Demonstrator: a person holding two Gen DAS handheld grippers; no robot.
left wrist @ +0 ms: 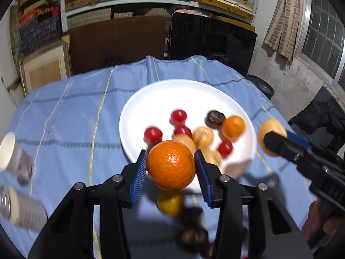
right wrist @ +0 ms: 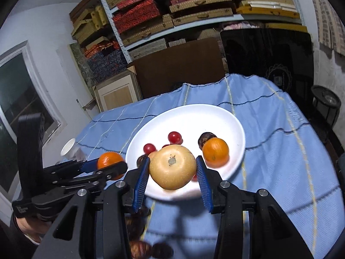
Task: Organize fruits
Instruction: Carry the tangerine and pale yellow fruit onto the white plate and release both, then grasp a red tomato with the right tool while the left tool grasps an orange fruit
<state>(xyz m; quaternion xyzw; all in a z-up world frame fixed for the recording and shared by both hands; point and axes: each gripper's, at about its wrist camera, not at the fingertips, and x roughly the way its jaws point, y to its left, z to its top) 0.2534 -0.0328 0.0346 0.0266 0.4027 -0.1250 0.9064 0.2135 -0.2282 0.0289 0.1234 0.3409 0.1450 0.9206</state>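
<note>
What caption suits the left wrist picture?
Left gripper holds an orange before a white plate of fruit.

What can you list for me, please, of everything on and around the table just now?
plate: one, white, mid-table
red fruits: several, small, on plate
orange on plate: one, right side of plate
dark fruit: one, behind that orange
pale fruits on plate: a few, near front rim
loose fruits: one yellow, some dark, on cloth before plate
tablecloth: one, blue, striped
cups: two, whitish, table's left edge
held orange: one, in left gripper
held pale fruit: one, tan, in right gripper
</note>
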